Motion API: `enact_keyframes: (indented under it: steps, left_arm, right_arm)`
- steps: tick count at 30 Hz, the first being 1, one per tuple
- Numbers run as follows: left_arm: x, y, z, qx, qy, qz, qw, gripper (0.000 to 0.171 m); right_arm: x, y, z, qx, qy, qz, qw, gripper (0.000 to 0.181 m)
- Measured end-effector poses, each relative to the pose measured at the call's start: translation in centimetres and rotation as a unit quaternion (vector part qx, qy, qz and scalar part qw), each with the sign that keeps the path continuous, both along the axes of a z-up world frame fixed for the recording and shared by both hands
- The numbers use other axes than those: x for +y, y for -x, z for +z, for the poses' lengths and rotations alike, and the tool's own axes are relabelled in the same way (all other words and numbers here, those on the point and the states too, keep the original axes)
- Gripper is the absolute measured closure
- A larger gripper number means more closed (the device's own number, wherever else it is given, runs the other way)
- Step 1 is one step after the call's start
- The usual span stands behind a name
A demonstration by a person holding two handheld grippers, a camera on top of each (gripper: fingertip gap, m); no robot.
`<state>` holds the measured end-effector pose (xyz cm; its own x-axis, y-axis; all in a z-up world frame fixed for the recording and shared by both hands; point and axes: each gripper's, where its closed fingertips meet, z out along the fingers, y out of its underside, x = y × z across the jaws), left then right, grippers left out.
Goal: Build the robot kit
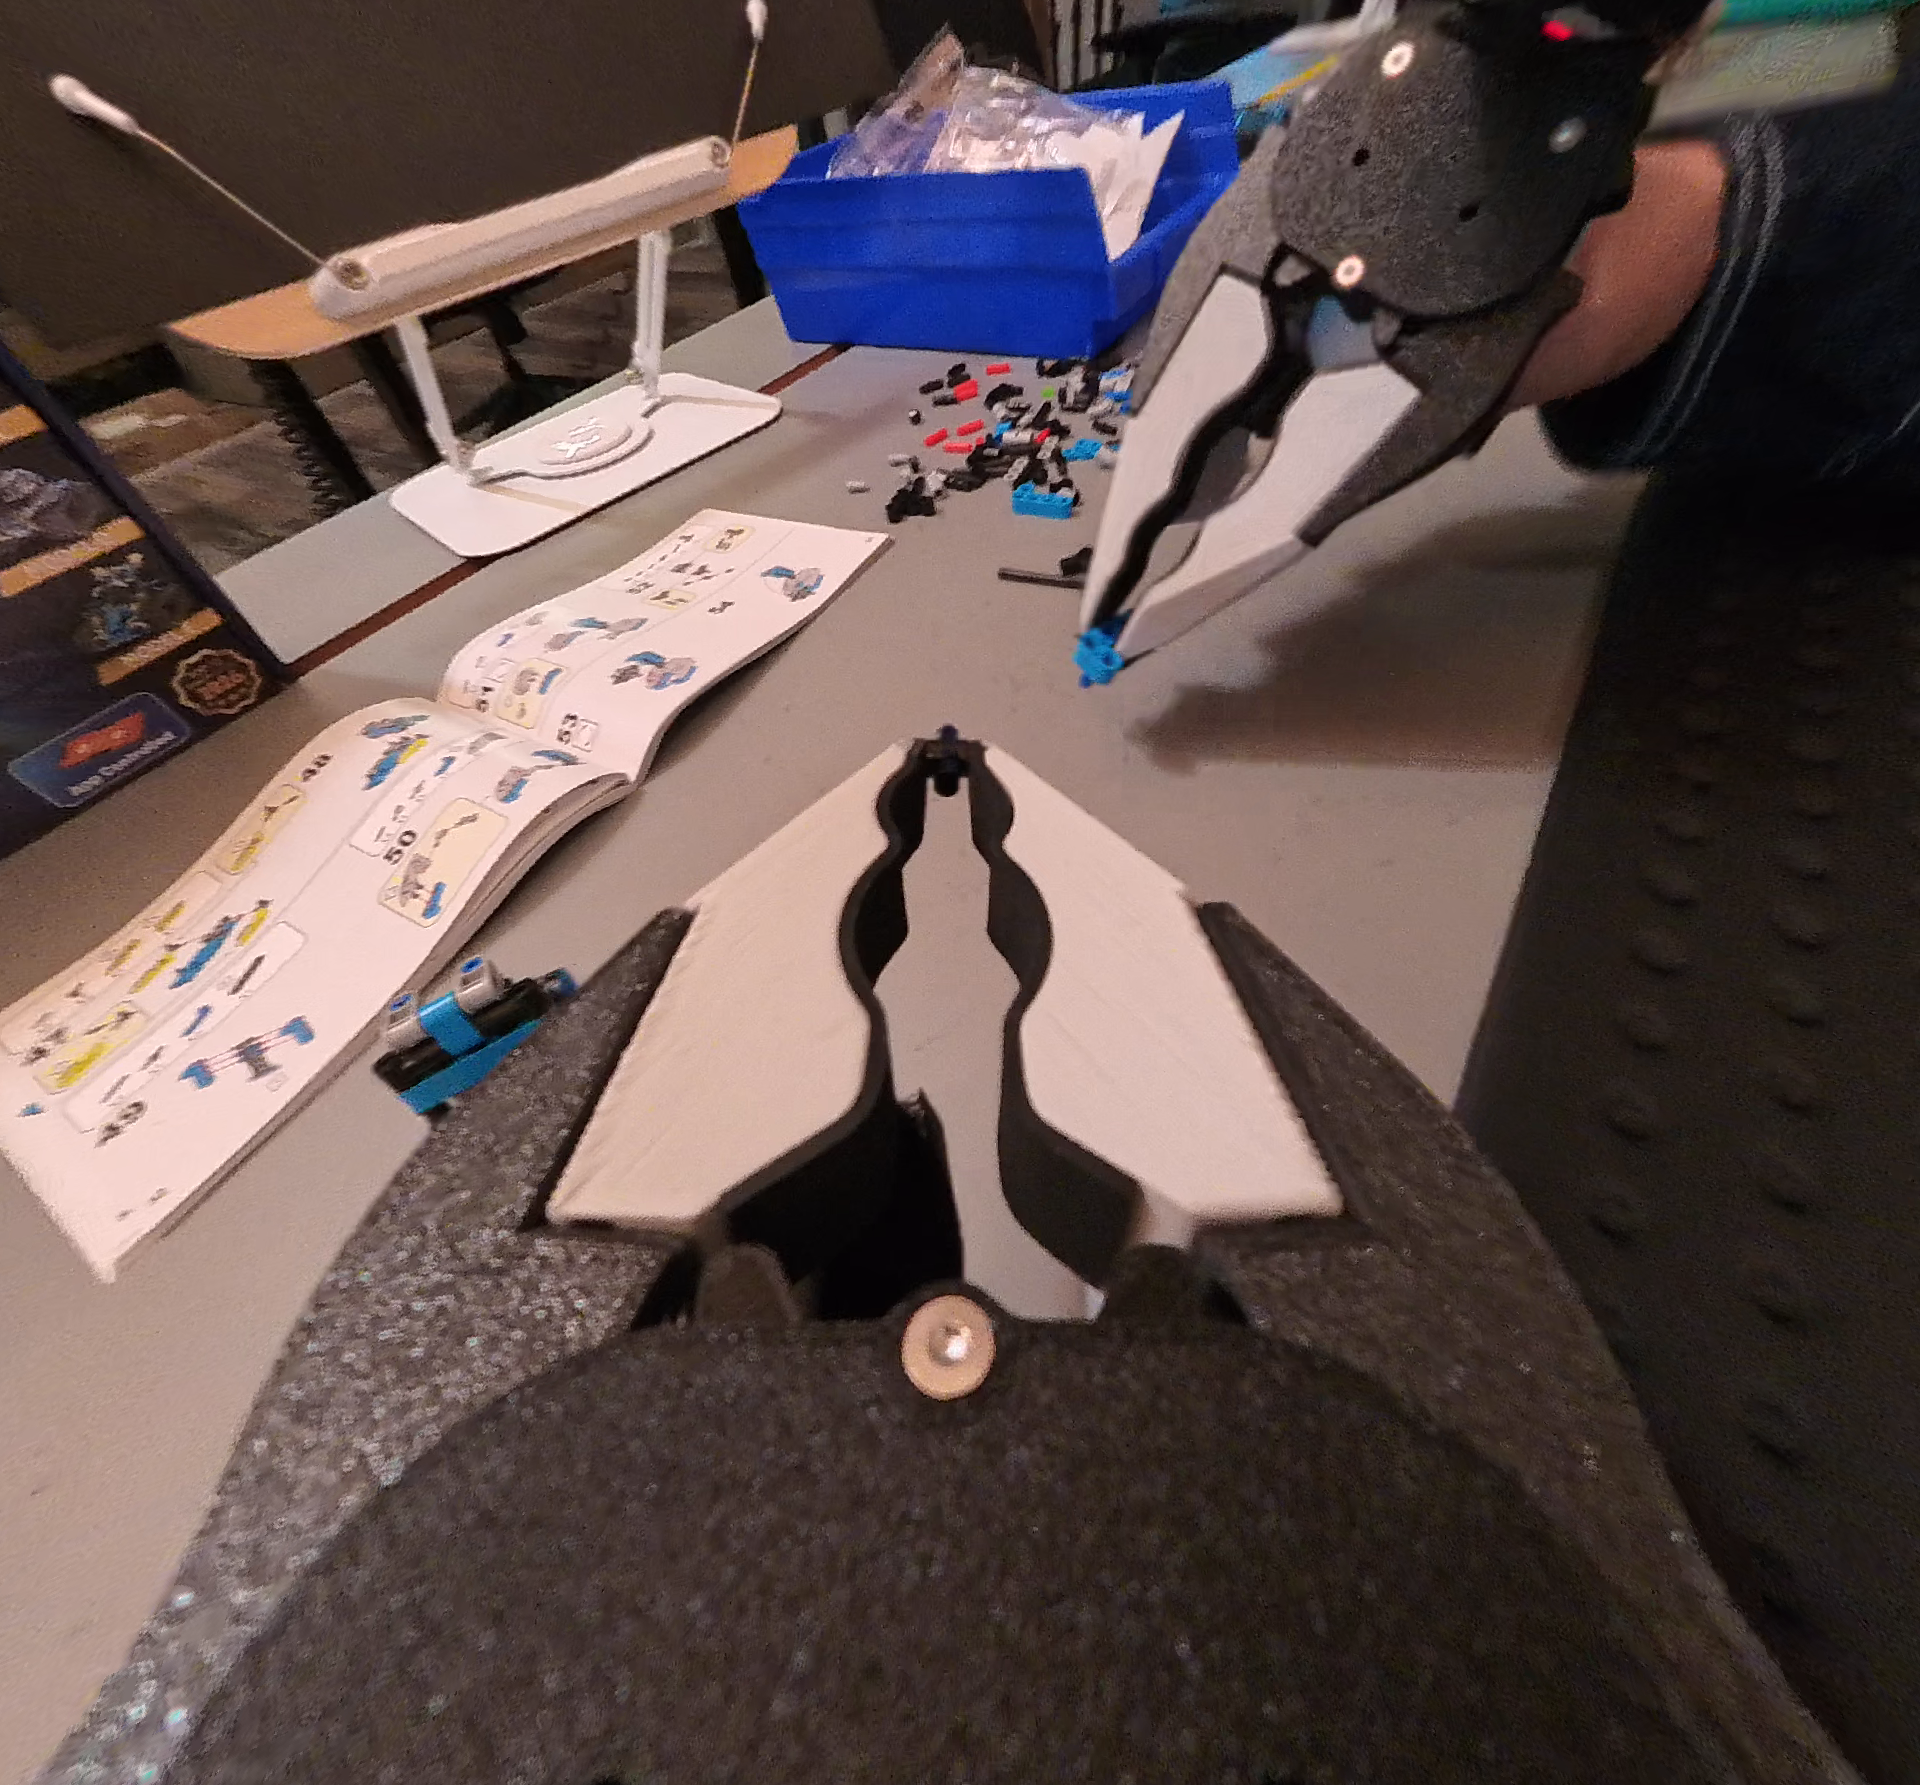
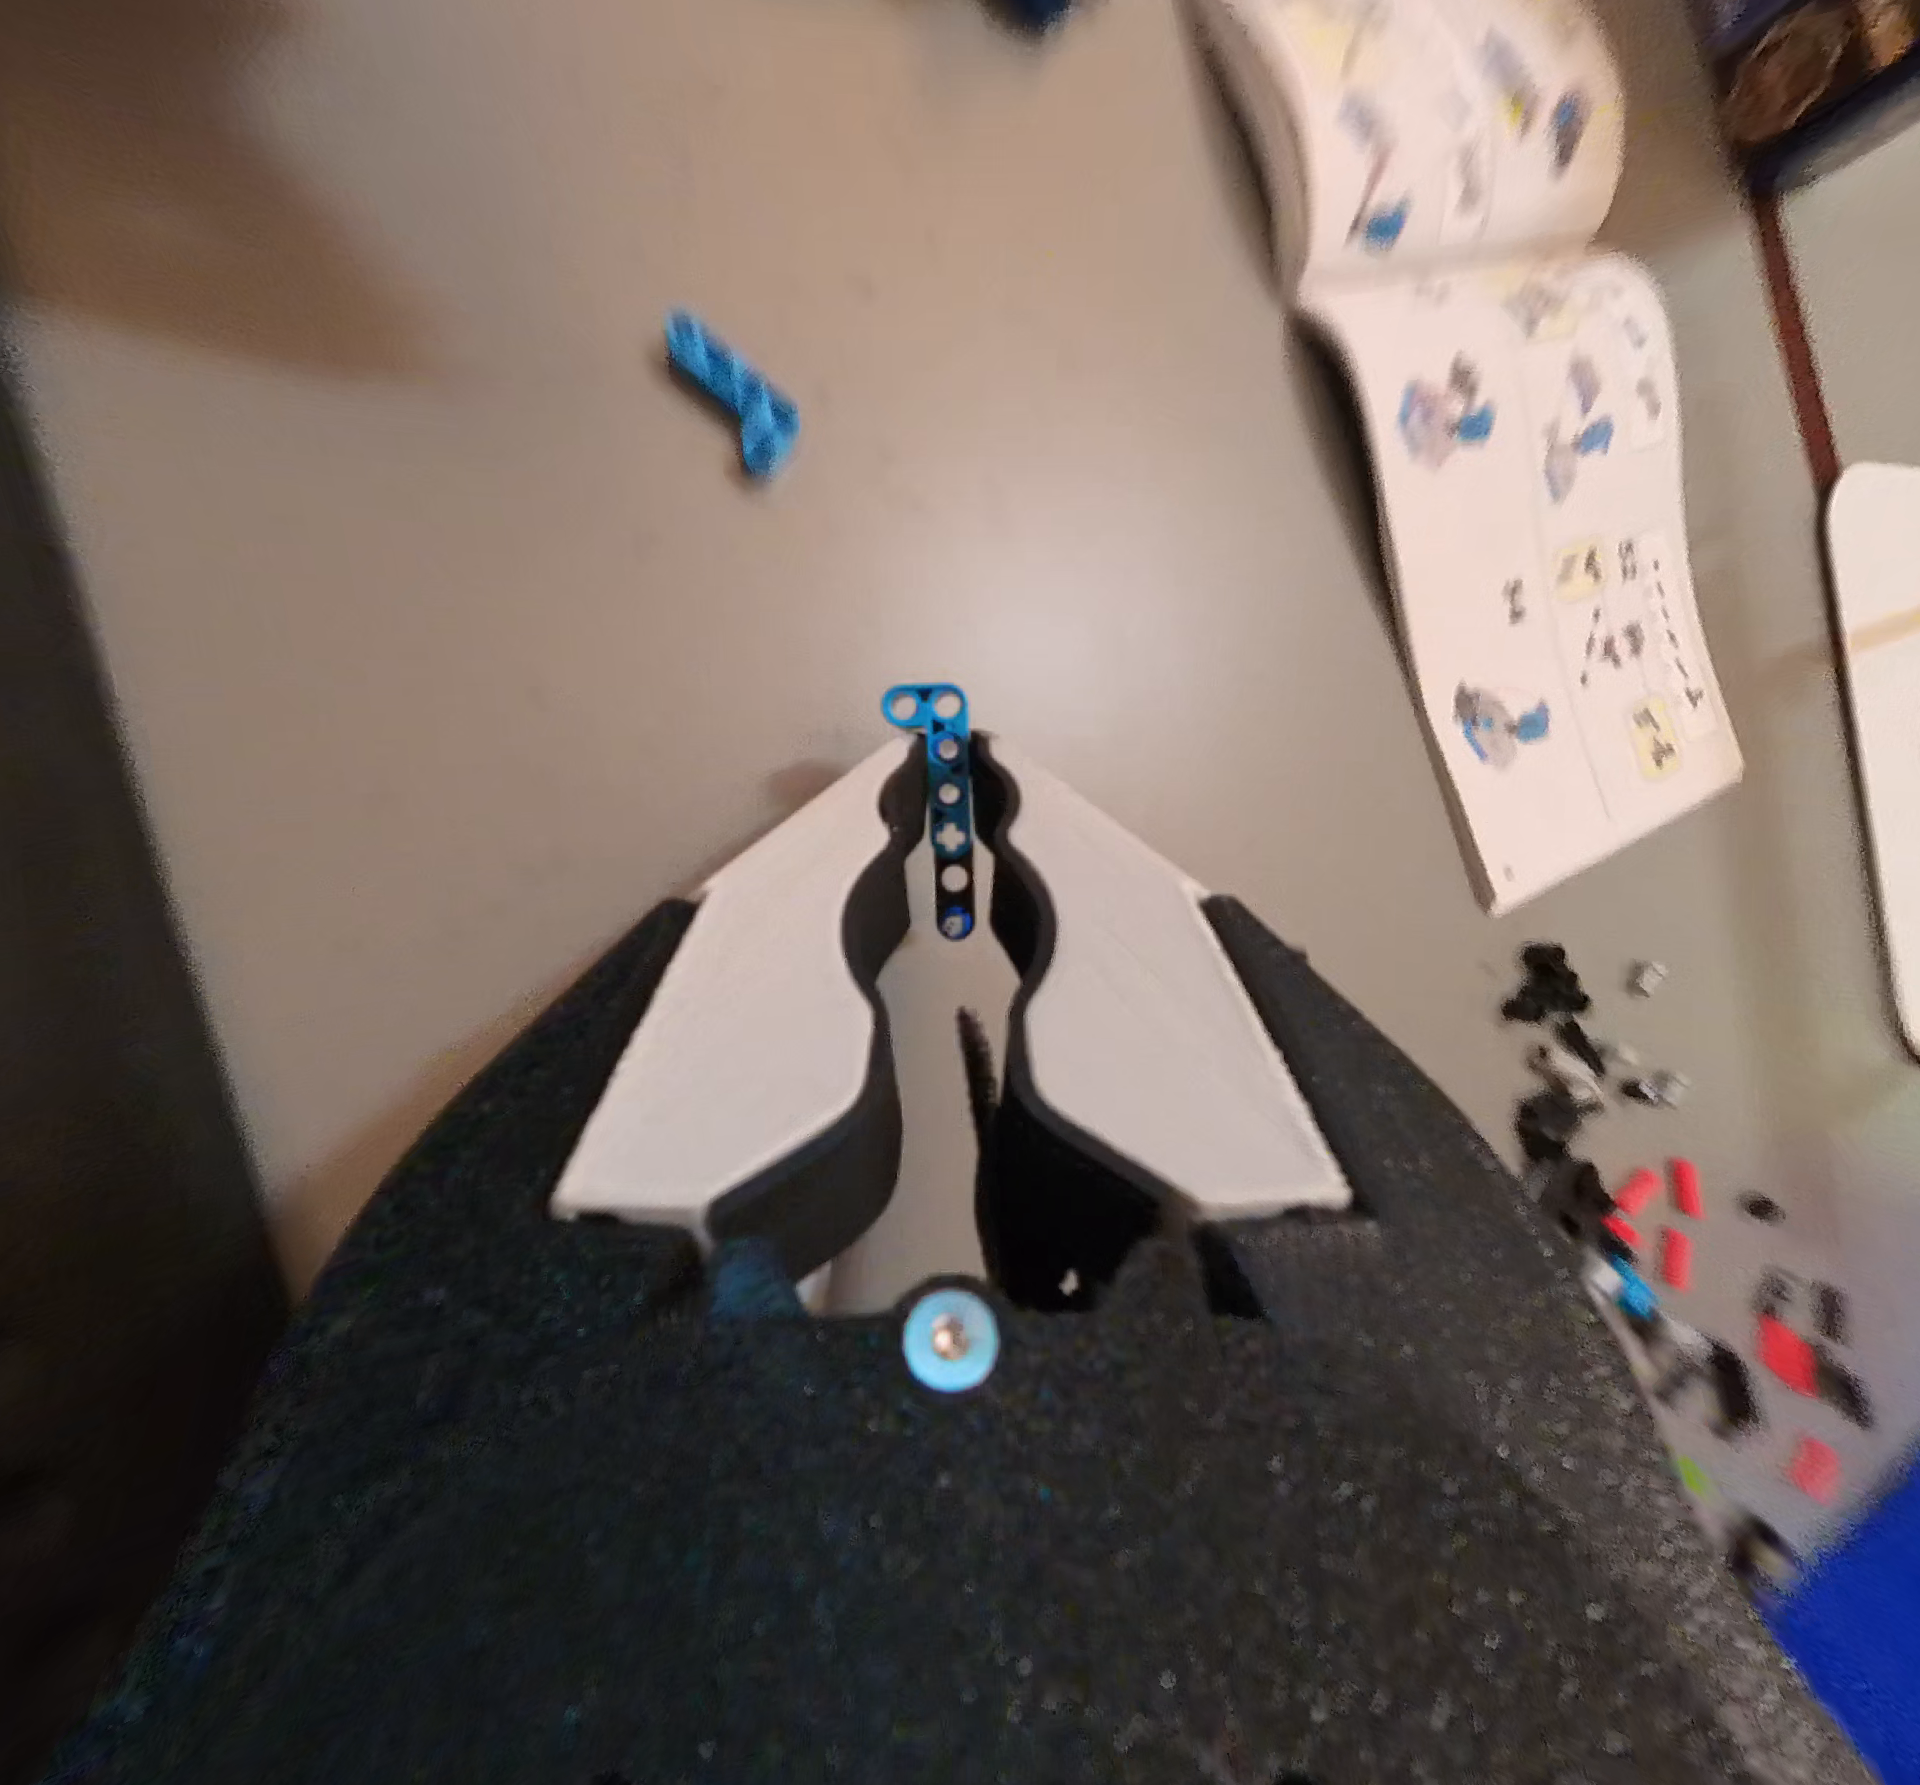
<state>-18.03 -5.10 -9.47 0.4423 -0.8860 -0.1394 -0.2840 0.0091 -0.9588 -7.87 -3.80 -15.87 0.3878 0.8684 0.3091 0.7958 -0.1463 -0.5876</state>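
Left gripper (image 1: 948,761) level, low over the grey table (image 1: 1299,800), fingers drawn together on a small dark pin (image 1: 945,767) at the tips.

Right gripper (image 2: 943,748) tilted steeply down, tips pointing to 7 o'clock in the left wrist view, a person's sleeved forearm (image 1: 1704,281) behind it. Its fingers are pinched on a blue holed beam (image 2: 945,800) with an L-shaped end; the beam's angled end sticks out past the tips, clear of the table as far as can be told.

Table: open booklet (image 1: 416,800) at 9 o'clock of the left gripper. Small blue-and-black assembly (image 1: 468,1029) just beside the booklet's near edge. Loose pile of parts (image 1: 997,447), black, red, blue, at 12 o'clock. Blue bin (image 1: 935,281) with clear bags beyond the pile. White stand (image 1: 582,468) at 11 o'clock. Dark box (image 1: 83,613) at far left. Another blue piece (image 2: 732,390) lies alone at 11 o'clock in the right wrist view. Dark studded floor (image 1: 1745,1112) along the table's right edge.
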Motion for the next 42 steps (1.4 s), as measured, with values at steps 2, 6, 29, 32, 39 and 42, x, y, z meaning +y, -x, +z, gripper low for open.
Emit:
enact_keyframes:
  steps: [2,6,29,32,39,42]
  left_arm:
    - [-0.2,0.1,0.7,-0.033,0.024,-0.012,0.999,0.164]
    - [-0.9,0.2,2.7,-0.124,0.079,-0.051,0.988,0.164]
    - [-3.0,-1.7,4.8,-0.257,0.204,-0.120,0.937,0.165]
    - [-3.4,-1.8,4.4,-0.243,0.212,-0.135,0.937,0.165]
    - [-3.8,-2.2,4.1,-0.247,0.236,-0.152,0.928,0.165]
    - [-3.7,-2.3,4.1,-0.259,0.252,-0.152,0.920,0.165]
  right_arm:
    - [-0.3,2.0,2.7,0.131,0.038,0.001,0.991,0.175]
    - [-2.7,5.9,7.6,0.403,0.251,0.048,0.878,0.175]
    - [-4.4,8.7,10.3,0.512,0.307,0.112,0.794,0.175]
    - [-4.8,8.5,9.8,0.474,0.265,0.132,0.829,0.174]
    - [-5.3,8.2,9.2,0.448,0.259,0.146,0.843,0.175]
    - [-5.4,8.2,9.4,0.468,0.281,0.144,0.825,0.175]
